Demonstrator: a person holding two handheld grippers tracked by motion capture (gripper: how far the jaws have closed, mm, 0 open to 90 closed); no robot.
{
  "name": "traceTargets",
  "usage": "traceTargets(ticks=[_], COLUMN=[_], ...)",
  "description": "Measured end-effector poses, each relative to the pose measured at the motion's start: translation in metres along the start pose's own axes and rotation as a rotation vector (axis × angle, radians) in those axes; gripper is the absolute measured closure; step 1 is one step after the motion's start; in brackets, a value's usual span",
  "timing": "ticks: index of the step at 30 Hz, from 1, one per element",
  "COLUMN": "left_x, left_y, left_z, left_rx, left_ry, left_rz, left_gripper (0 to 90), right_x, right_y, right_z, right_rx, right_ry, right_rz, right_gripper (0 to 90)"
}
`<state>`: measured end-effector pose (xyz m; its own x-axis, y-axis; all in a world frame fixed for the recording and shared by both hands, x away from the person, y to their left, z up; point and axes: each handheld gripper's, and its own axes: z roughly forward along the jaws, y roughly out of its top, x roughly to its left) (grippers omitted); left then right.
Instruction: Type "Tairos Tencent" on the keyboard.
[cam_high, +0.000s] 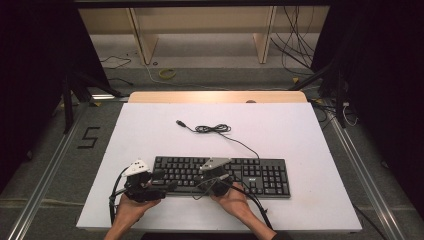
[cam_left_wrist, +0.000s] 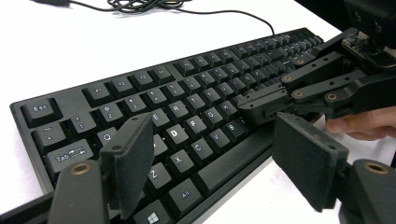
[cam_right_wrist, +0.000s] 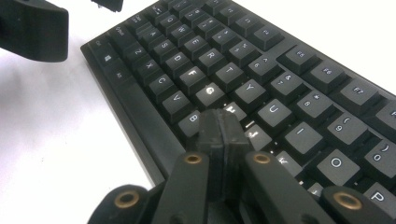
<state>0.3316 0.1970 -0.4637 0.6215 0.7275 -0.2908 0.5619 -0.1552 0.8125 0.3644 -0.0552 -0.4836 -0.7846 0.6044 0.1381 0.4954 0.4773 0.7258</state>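
- Hands at the near desk (cam_high: 150, 130) edge: left claw (cam_left_wrist: 210, 154) spread wide over the keyboard's (cam_high: 222, 176) left end, nothing between its jaws.
- Right claw (cam_right_wrist: 219, 133) pressed together, tip down around the H key, nearer the middle.
- Keyboard, black, long axis left-right.
- Beyond it, cable (cam_high: 215, 129) lies loose, plug free.
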Motion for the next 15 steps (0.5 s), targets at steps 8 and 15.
traceTargets(ticks=[8,15], left_x=[0.001,0.003], left_y=[0.0,0.001], left_z=[0.001,-0.001], left_rx=[0.001,-0.01], left_ry=[0.007,0.016], left_rz=[-0.003,-0.005], left_gripper=[29.0,29.2], right_x=[-0.001,-0.006], right_y=[0.0,0.002], right_z=[-0.001,-0.015], right_rx=[-0.006,-0.067], right_ry=[0.006,0.029], right_rz=[0.013,0.045], right_gripper=[90.0,79.3])
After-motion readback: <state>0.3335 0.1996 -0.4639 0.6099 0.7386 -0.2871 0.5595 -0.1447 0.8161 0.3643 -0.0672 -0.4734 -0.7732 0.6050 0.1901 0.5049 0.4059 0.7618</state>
